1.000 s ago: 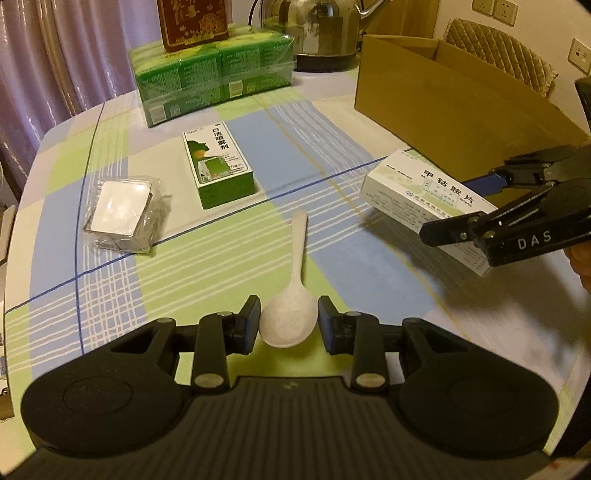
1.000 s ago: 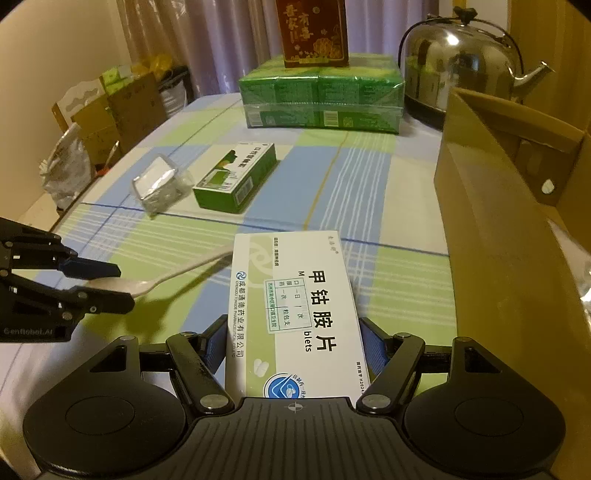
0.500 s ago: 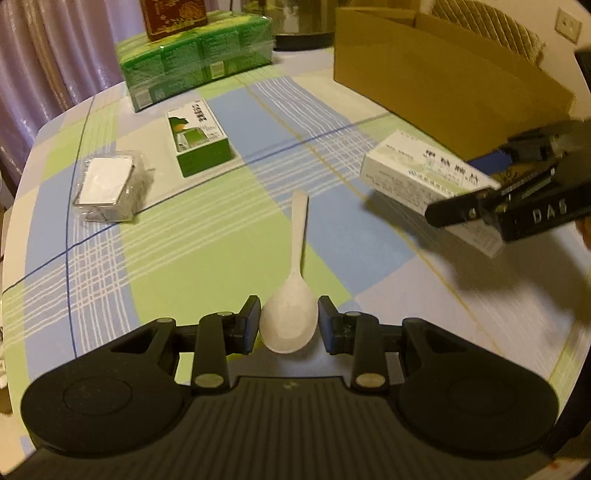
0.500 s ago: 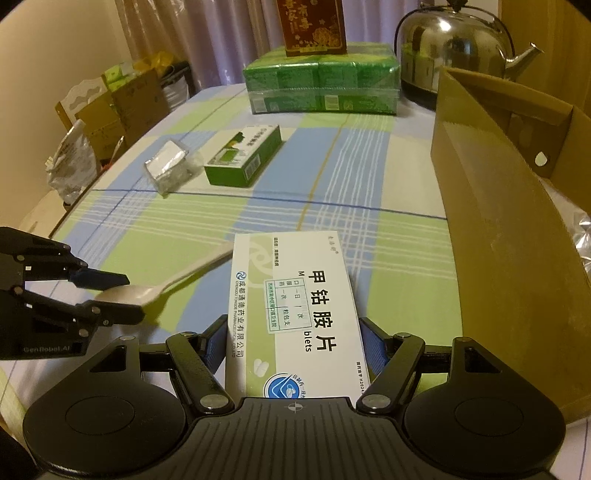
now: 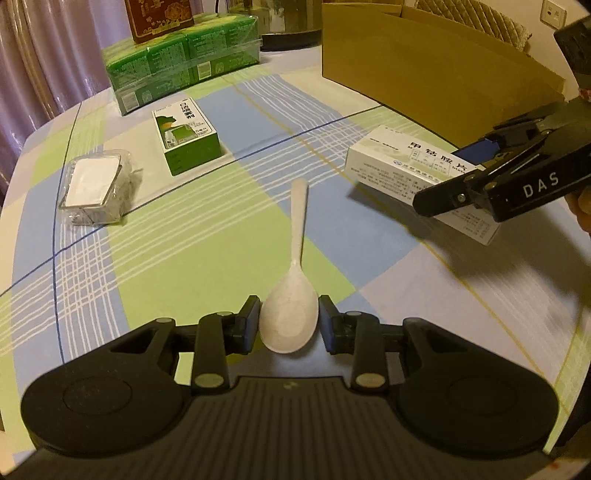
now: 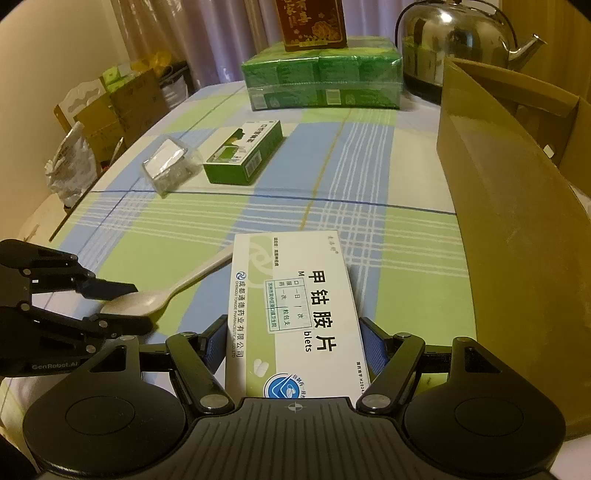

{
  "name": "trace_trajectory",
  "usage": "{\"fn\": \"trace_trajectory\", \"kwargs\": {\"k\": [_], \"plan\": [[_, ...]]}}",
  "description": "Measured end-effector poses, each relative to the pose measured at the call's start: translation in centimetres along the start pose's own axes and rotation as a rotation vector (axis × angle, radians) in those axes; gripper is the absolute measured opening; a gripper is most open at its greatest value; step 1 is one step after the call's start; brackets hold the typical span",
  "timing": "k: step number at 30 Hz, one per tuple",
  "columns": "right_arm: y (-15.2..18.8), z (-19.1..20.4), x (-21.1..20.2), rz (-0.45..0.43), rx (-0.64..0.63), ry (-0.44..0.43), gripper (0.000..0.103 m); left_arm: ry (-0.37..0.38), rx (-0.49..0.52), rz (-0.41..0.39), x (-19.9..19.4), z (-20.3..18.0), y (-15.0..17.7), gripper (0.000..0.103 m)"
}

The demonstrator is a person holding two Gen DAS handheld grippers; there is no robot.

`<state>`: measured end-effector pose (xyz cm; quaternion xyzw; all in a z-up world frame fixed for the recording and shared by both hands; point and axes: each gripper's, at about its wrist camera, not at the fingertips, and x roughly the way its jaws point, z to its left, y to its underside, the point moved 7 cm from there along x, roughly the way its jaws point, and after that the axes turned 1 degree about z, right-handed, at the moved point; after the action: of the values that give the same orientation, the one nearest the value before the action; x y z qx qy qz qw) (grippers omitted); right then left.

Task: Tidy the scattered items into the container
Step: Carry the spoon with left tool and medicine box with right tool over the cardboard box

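My left gripper (image 5: 289,320) is shut on the bowl of a white plastic spoon (image 5: 293,288), its handle pointing away over the checked tablecloth. My right gripper (image 6: 293,343) is shut on a white medicine box (image 6: 295,314) with blue print, held above the table. In the left wrist view the right gripper (image 5: 458,177) with the white medicine box (image 5: 402,173) hovers at the right, near the brown cardboard box (image 5: 424,70). In the right wrist view the left gripper (image 6: 125,302) with the spoon (image 6: 166,291) is at the lower left. The cardboard box (image 6: 517,206) stands close on the right.
A green medicine box (image 5: 184,136) and a clear-wrapped white packet (image 5: 94,188) lie on the table's left half. At the back stand a shrink-wrapped pack of green boxes (image 6: 321,77) with a red tin (image 6: 314,22) on top, and a steel kettle (image 6: 461,40).
Both grippers have risen and drawn back from the table with their loads. The spoon and the white box sit higher above the cloth, and the cardboard box appears nearer to the right gripper.
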<state>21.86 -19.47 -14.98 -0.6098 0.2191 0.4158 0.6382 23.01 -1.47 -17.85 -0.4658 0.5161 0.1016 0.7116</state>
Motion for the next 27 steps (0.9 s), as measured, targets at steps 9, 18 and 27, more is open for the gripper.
{"fn": "trace_trajectory", "kwargs": {"k": [9,18,27], "plan": [[-0.4,0.0,-0.9,-0.025,-0.008,0.016,0.069,-0.001,-0.039,-0.034,-2.1,-0.1,-0.6,0.028],[-2.0,0.6,-4.7,-0.091,-0.012,0.018,0.069,-0.038,-0.06,-0.087,-5.6,-0.5,-2.8,0.028],[-5.8,-2.1,-11.4,-0.213,0.025,0.084,0.069,-0.043,-0.074,-0.176,-9.5,-3.7,-8.6,0.028]]}}
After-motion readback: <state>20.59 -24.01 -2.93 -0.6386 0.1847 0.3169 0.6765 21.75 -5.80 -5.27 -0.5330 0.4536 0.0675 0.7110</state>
